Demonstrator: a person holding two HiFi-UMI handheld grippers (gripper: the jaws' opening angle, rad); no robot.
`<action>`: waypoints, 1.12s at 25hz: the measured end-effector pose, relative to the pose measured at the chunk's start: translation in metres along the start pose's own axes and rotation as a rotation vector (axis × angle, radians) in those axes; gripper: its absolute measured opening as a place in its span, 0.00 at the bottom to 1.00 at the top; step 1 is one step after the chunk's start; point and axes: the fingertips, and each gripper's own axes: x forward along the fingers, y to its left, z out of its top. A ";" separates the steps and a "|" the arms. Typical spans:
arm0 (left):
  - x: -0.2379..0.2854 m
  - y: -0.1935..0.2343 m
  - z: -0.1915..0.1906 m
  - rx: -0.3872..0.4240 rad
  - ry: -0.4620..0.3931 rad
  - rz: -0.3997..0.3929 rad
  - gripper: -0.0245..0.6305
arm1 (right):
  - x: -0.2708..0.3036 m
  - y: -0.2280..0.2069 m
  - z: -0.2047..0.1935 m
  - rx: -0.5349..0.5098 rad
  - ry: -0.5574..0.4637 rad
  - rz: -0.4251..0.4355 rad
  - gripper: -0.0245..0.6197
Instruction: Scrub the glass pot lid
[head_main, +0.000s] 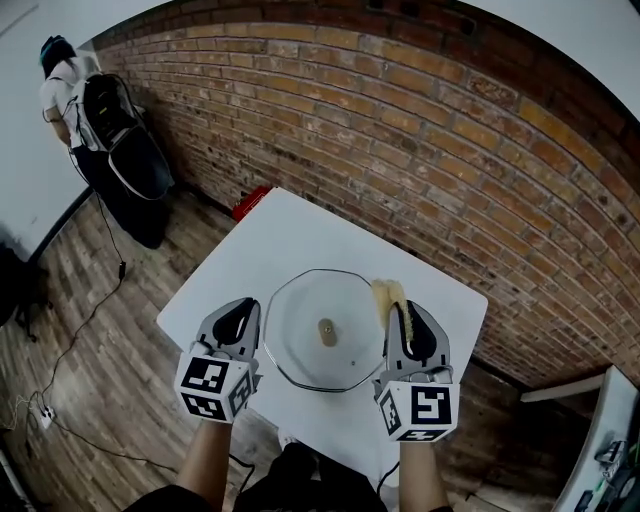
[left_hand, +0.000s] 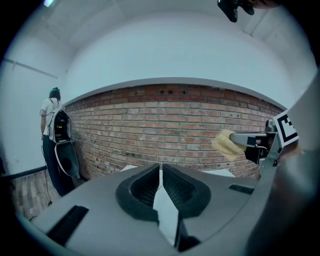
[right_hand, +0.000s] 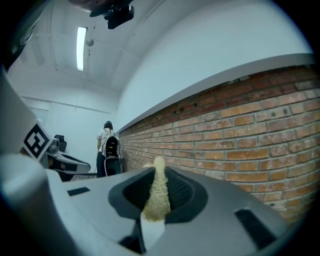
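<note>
The glass pot lid (head_main: 300, 345) lies flat in the middle of the white table (head_main: 290, 235), its small knob (head_main: 327, 332) pointing up. My left gripper (head_main: 240, 314) hovers at the lid's left rim, jaws shut with nothing between them (left_hand: 161, 172). At the lid's right rim my right gripper (head_main: 404, 322) is shut on a yellow sponge (head_main: 388, 297), which sticks out past the fingertips toward the wall. In the right gripper view the sponge (right_hand: 157, 192) stands on edge, pinched between the pads. The left gripper view shows that sponge (left_hand: 225, 145) off to the right, above table level.
A brick wall (head_main: 420, 150) runs behind the table. A person with a backpack (head_main: 62, 85) stands at the far left beside a black case (head_main: 135, 165). A red object (head_main: 250, 203) lies on the floor by the table's far corner. A cable (head_main: 85, 320) trails over the wooden floor.
</note>
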 end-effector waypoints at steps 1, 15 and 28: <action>0.003 0.001 -0.003 0.000 0.006 -0.001 0.06 | 0.003 0.000 -0.003 0.000 0.004 0.002 0.13; 0.033 0.004 -0.078 -0.062 0.141 -0.009 0.06 | 0.015 -0.003 -0.077 0.037 0.134 0.008 0.13; 0.043 0.005 -0.129 -0.101 0.224 -0.002 0.06 | 0.020 -0.001 -0.122 0.065 0.207 0.015 0.13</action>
